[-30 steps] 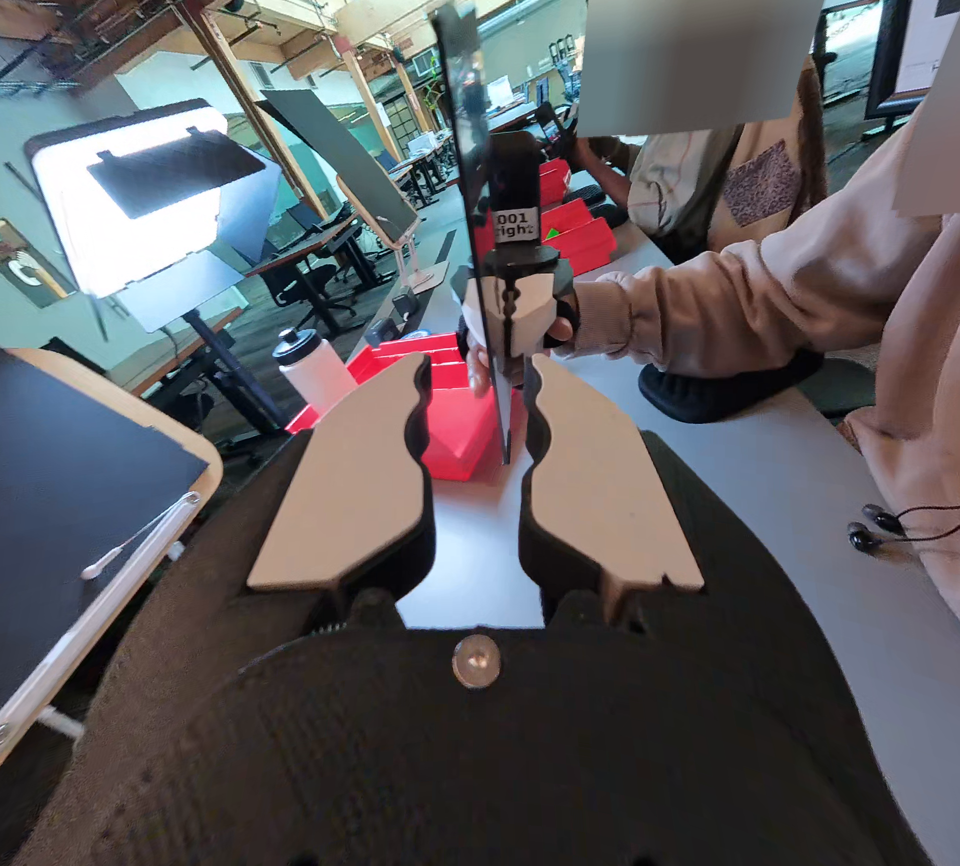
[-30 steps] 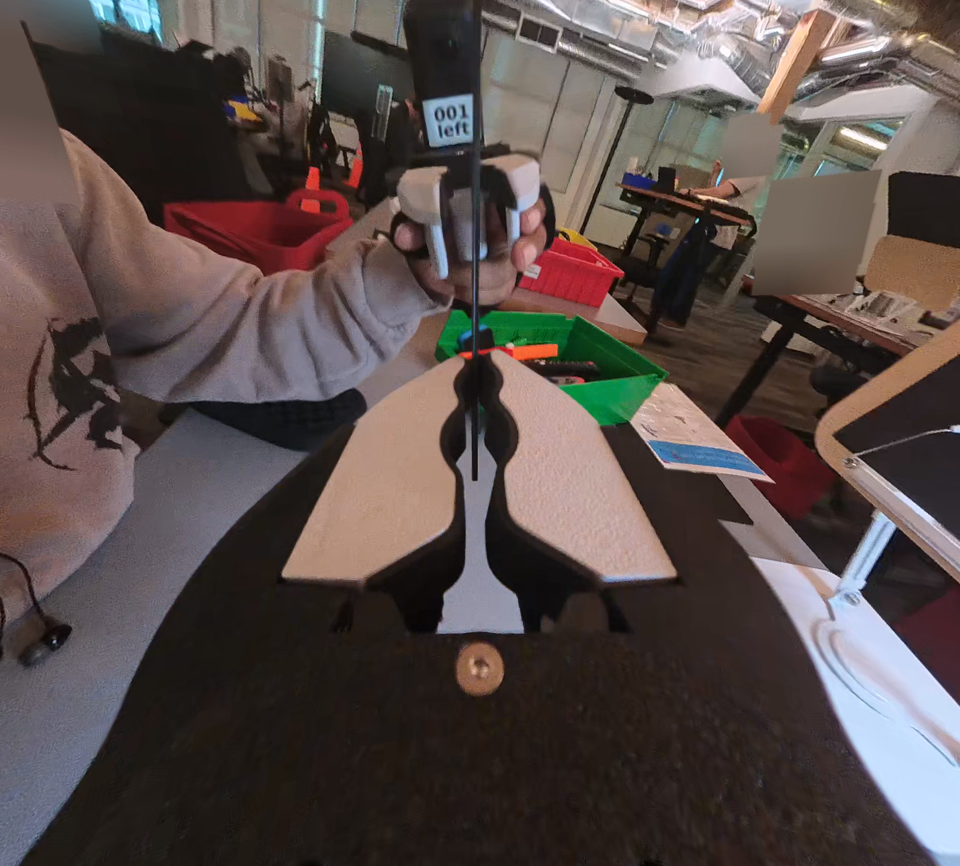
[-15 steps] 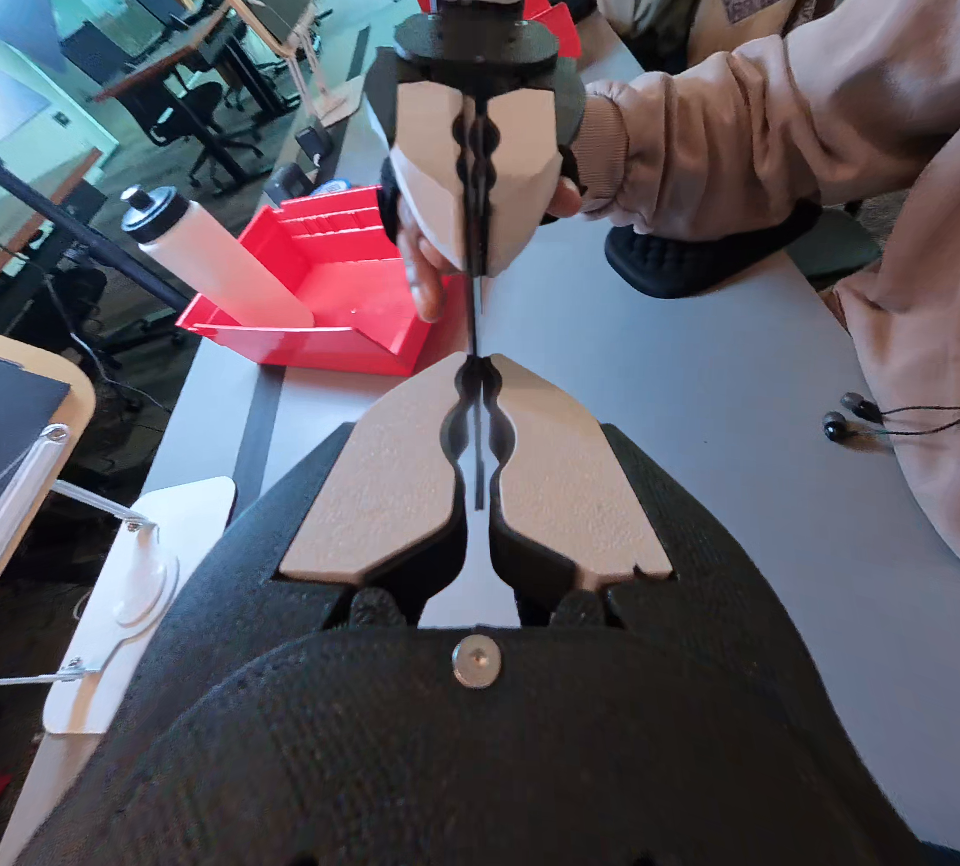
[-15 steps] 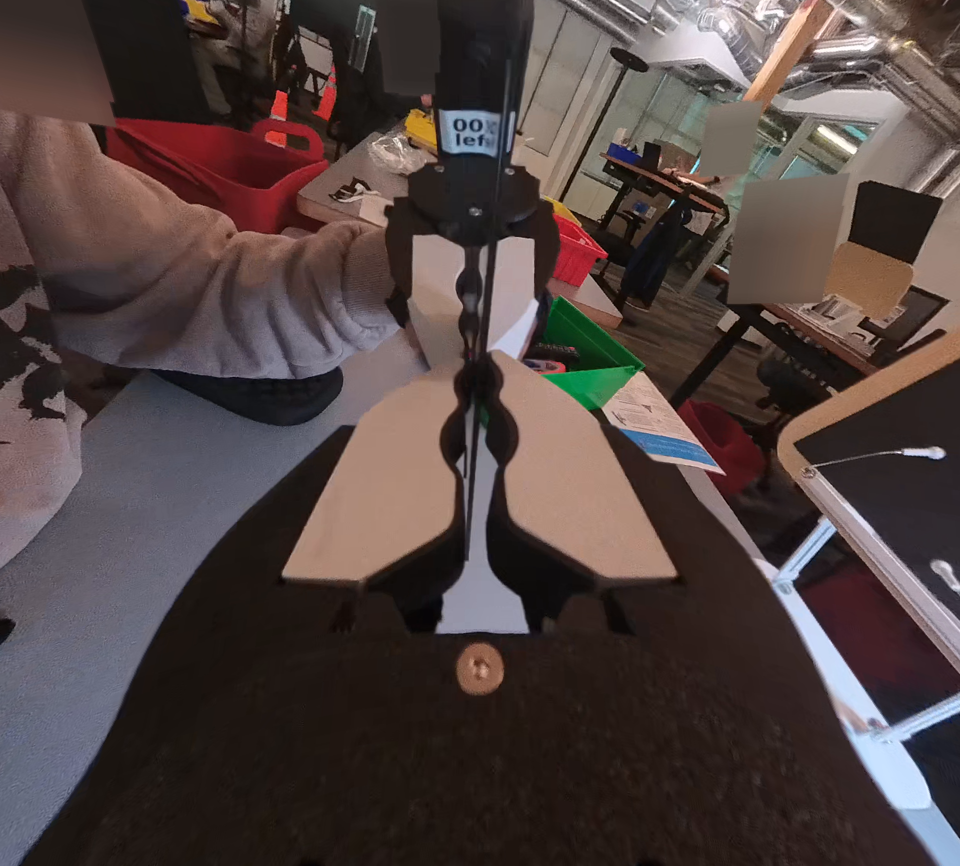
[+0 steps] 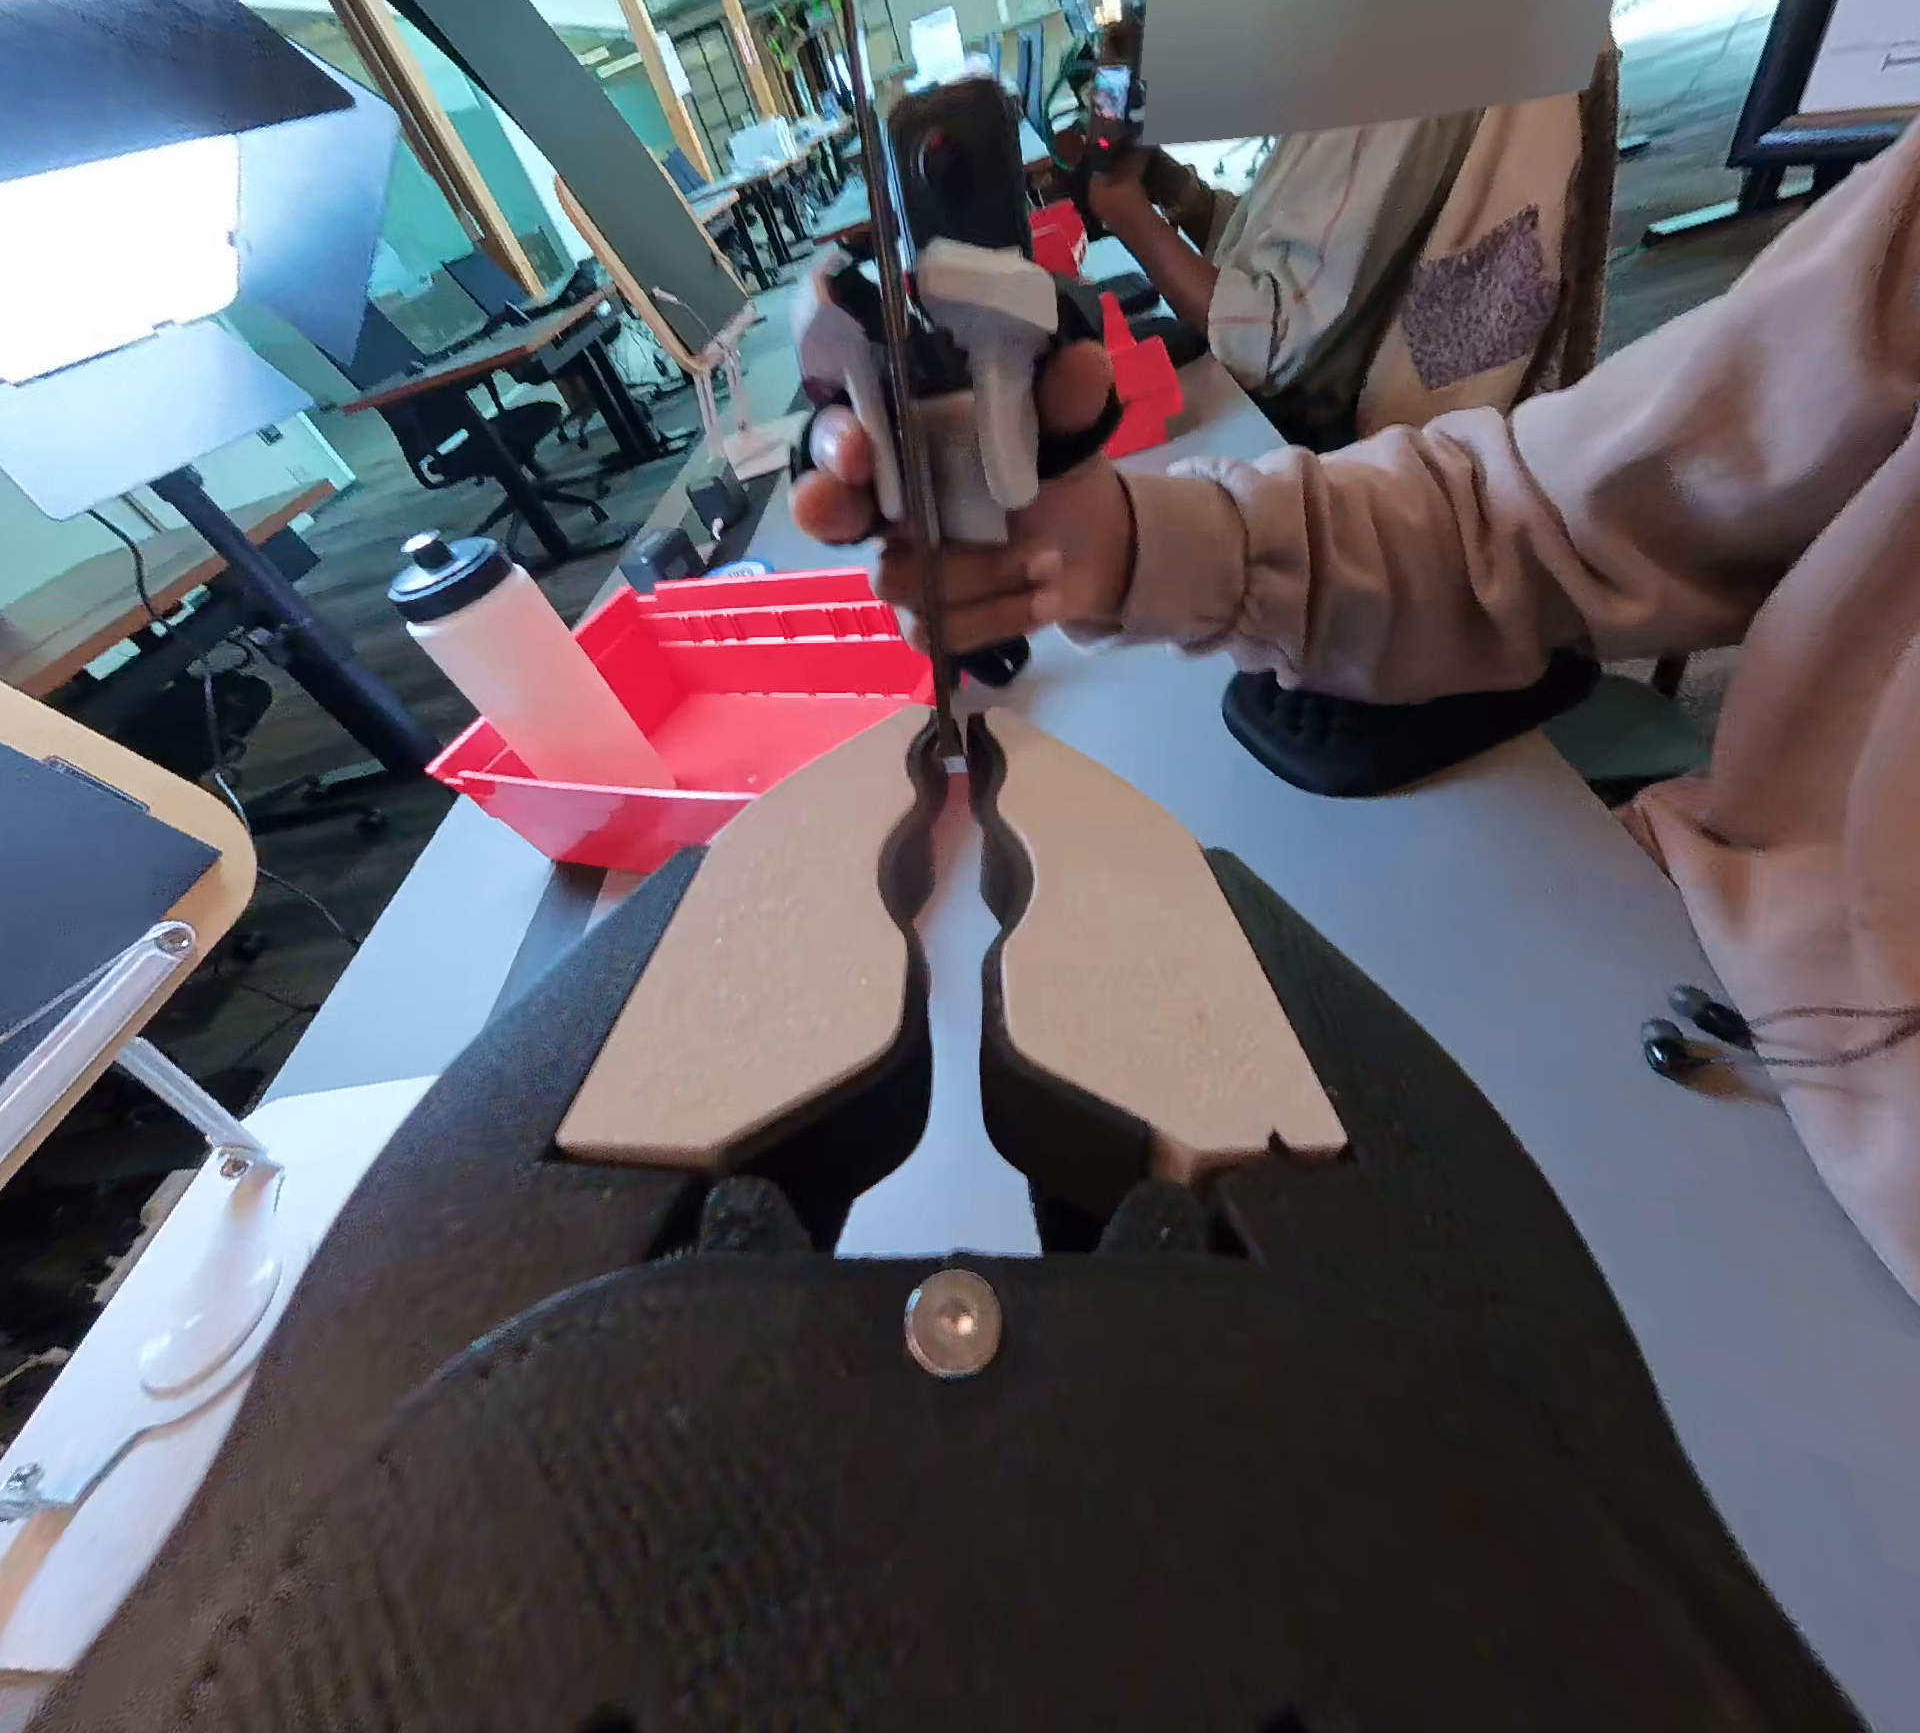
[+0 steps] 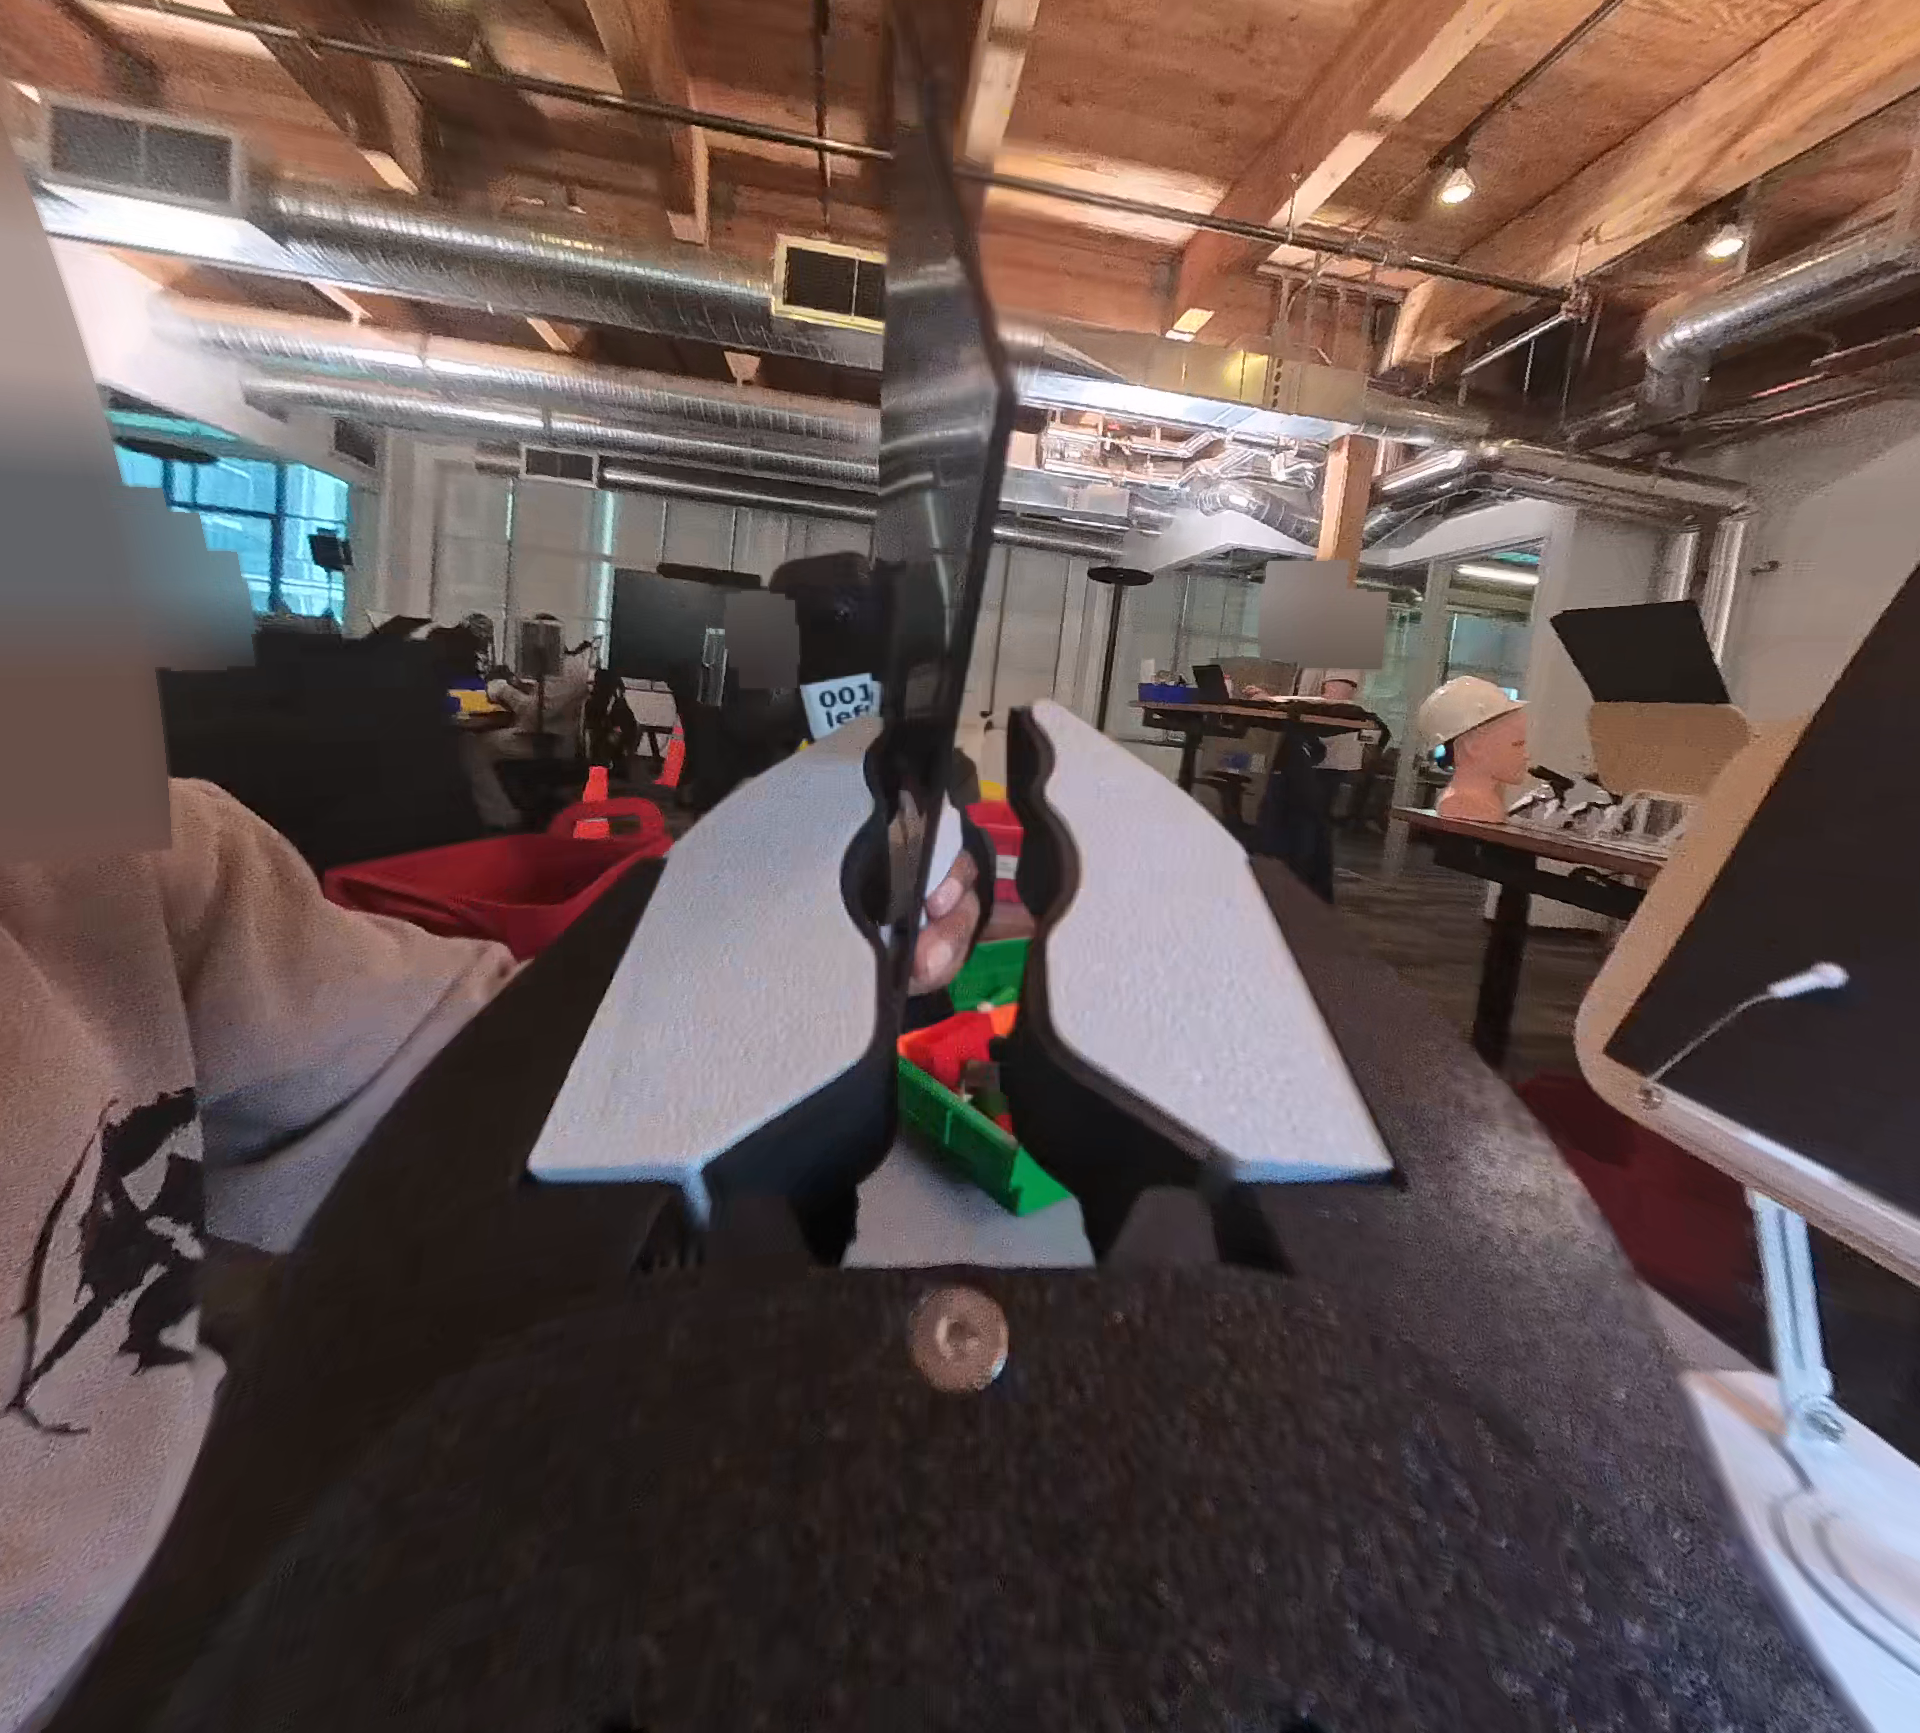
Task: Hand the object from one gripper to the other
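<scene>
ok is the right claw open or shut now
Open. In its own view the right claw shows a clear gap, and the thin black sheet touches only one finger.

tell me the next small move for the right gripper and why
Probably draw the right gripper straight back off the thin black sheet. Its jaws stand open, the sheet against only one finger, while the left gripper is shut on the sheet's end, so the left seems to hold it alone.

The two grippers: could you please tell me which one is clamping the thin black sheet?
The left gripper: its fingers are shut on the lower edge of the black sheet, whereas the right gripper has its fingers apart around it.
</scene>
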`<state>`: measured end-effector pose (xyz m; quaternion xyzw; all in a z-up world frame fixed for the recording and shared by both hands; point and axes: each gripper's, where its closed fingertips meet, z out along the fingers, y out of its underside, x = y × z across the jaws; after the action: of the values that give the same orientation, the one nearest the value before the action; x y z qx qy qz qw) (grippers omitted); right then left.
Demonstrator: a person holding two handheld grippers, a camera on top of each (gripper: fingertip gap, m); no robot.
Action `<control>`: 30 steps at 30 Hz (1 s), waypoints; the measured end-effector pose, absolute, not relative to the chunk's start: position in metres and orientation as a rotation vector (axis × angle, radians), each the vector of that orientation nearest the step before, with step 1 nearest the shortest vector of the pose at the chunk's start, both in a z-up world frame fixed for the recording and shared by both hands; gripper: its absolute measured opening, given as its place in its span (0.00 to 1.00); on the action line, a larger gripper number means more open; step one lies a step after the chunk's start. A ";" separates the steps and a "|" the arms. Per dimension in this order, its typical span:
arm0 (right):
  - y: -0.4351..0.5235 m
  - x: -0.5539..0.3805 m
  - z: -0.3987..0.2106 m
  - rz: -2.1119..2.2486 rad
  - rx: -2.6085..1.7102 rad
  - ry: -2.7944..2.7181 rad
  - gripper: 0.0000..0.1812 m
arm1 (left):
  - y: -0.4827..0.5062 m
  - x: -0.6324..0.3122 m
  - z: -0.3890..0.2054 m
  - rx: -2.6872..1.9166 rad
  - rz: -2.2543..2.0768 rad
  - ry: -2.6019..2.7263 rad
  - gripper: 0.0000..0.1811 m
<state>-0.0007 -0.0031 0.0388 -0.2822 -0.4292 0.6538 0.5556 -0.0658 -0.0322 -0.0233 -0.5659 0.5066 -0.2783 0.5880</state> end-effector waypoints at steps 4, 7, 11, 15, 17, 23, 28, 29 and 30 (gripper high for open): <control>-0.014 0.012 0.043 1.507 -0.615 -1.131 0.01 | -0.038 -0.072 -0.022 -1.334 -0.665 1.213 0.02; -0.018 0.015 0.050 1.575 -0.571 -1.067 0.01 | -0.040 -0.073 -0.005 -1.230 -0.773 1.119 0.02; -0.019 0.023 0.064 1.764 -0.488 -0.887 0.01 | -0.042 -0.063 0.011 -1.060 -0.834 1.001 0.15; -0.021 0.011 0.057 1.805 -0.505 -0.845 0.01 | -0.041 -0.043 0.007 -1.035 -0.752 0.995 0.03; -0.017 0.006 0.054 1.781 -0.561 -0.873 0.02 | -0.040 -0.050 0.012 -1.063 -0.770 0.976 0.02; -0.005 0.012 0.044 1.521 -0.656 -1.078 0.15 | -0.041 -0.081 0.009 -1.220 -0.736 1.068 0.01; -0.021 0.006 0.034 1.447 -0.626 -1.216 0.01 | -0.050 -0.084 0.024 -1.143 -0.842 1.018 0.01; -0.024 0.008 0.039 1.484 -0.599 -1.182 0.01 | -0.052 -0.084 0.033 -1.073 -0.865 0.976 0.01; -0.026 0.010 0.044 1.535 -0.568 -1.134 0.01 | -0.054 -0.085 0.042 -0.991 -0.871 0.920 0.02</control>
<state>0.0101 -0.0265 0.0438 -0.2393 -0.4779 0.6470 0.5439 -0.0849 -0.0544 0.0418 -0.4439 0.4119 -0.3899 0.6937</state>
